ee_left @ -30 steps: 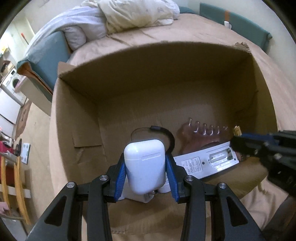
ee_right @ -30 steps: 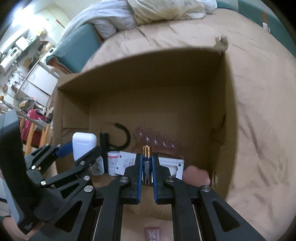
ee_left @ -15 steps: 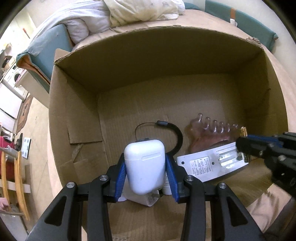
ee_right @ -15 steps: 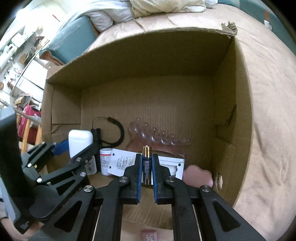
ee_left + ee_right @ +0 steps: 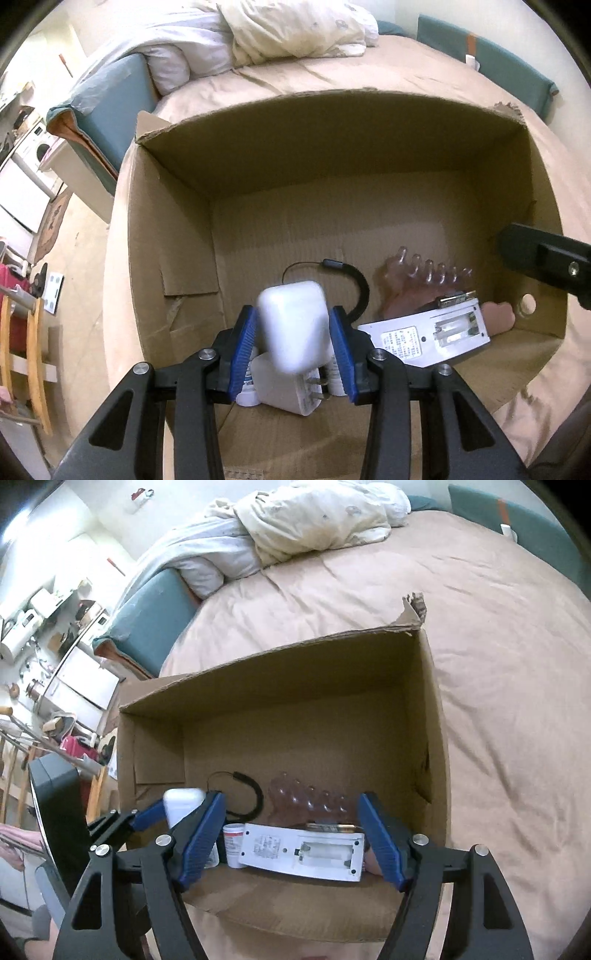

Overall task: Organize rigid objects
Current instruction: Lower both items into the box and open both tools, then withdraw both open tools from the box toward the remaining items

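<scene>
Beyond the jaws spreads a bed [image 5: 498,646] under a tan cover, with a rumpled cream duvet [image 5: 317,520] and a white pillow [image 5: 170,70] heaped at its far end. Teal padding [image 5: 110,99] edges the bed to the left. Farther left lie a pale floor [image 5: 77,254], white cabinets [image 5: 85,686] and a cluttered shelf. The walls are light.

Home bedroom — bed [image 5: 480,635], rumpled duvet [image 5: 314,520].

Soft indoor light, shadowed box [image 5: 332,177] interior, fisheye-bent edges, slight blur
</scene>
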`<act>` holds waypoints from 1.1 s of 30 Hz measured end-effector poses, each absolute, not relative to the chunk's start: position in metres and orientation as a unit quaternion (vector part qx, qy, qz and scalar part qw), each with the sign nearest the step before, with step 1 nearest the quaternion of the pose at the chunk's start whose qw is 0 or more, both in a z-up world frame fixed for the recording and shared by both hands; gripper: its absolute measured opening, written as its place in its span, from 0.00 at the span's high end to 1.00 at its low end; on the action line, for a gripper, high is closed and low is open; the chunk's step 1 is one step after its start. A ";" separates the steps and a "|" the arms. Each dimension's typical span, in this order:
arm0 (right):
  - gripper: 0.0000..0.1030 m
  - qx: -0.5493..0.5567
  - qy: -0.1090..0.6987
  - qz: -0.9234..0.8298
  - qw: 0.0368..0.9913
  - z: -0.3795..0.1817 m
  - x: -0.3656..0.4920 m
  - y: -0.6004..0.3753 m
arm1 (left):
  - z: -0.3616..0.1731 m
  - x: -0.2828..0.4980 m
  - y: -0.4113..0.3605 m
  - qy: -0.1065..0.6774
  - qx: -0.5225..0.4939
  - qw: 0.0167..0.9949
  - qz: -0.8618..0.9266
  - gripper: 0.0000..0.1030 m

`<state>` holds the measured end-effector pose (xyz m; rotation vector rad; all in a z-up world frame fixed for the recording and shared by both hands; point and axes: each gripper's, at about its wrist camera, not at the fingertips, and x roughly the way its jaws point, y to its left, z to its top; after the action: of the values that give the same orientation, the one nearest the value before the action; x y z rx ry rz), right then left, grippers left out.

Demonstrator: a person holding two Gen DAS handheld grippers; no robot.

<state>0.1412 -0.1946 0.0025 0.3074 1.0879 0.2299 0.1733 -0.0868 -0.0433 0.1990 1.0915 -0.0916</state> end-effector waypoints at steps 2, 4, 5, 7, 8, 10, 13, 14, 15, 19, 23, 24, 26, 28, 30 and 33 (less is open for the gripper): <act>0.24 0.145 0.513 0.110 0.839 0.004 0.141 -0.194 | -0.043 0.175 -0.088 0.527 0.095 0.843 -0.052 0.54; 0.24 0.142 0.515 0.110 0.838 0.003 0.142 -0.193 | -0.042 0.174 -0.089 0.529 0.090 0.842 -0.059 0.43; 0.24 0.143 0.516 0.110 0.838 0.002 0.141 -0.194 | -0.040 0.172 -0.090 0.526 0.088 0.844 -0.061 0.40; 0.24 0.142 0.517 0.109 0.837 0.001 0.142 -0.193 | -0.037 0.170 -0.093 0.524 0.090 0.845 -0.062 0.38; 0.24 0.141 0.517 0.109 0.837 0.002 0.142 -0.194 | -0.037 0.173 -0.092 0.524 0.089 0.845 -0.063 0.38; 0.24 0.142 0.516 0.106 0.838 0.002 0.142 -0.195 | -0.034 0.173 -0.091 0.521 0.089 0.847 -0.062 0.38; 0.24 0.150 0.517 0.105 0.836 0.003 0.142 -0.196 | -0.032 0.170 -0.088 0.522 0.079 0.848 -0.057 0.38; 0.24 0.154 0.516 0.106 0.836 0.004 0.141 -0.196 | -0.031 0.169 -0.085 0.530 0.070 0.843 -0.056 0.38; 0.24 0.158 0.513 0.108 0.837 0.006 0.139 -0.197 | -0.032 0.168 -0.081 0.549 0.054 0.832 -0.054 0.38; 0.24 0.160 0.498 0.117 0.844 0.019 0.132 -0.197 | -0.025 0.157 -0.075 0.575 0.022 0.815 -0.060 0.38; 0.24 0.155 0.484 0.119 0.853 0.034 0.122 -0.198 | -0.009 0.149 -0.066 0.570 0.013 0.821 -0.045 0.38; 0.24 0.153 0.482 0.120 0.854 0.038 0.119 -0.198 | -0.005 0.145 -0.062 0.568 0.007 0.822 -0.044 0.38; 0.24 0.153 0.476 0.126 0.857 0.046 0.113 -0.198 | 0.001 0.138 -0.057 0.566 0.004 0.823 -0.041 0.38; 0.24 0.155 0.473 0.128 0.858 0.052 0.106 -0.199 | 0.006 0.133 -0.050 0.564 0.002 0.825 -0.040 0.38; 0.24 0.160 0.478 0.131 0.854 0.053 0.098 -0.199 | 0.011 0.123 -0.042 0.561 0.000 0.827 -0.038 0.38; 0.24 0.161 0.490 0.133 0.846 0.049 0.086 -0.196 | 0.012 0.109 -0.033 0.561 -0.010 0.827 -0.036 0.38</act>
<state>0.0857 -0.1963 0.0491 0.3387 1.0342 0.2808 0.1090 -0.0331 0.0123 -0.0205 1.1922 -0.0760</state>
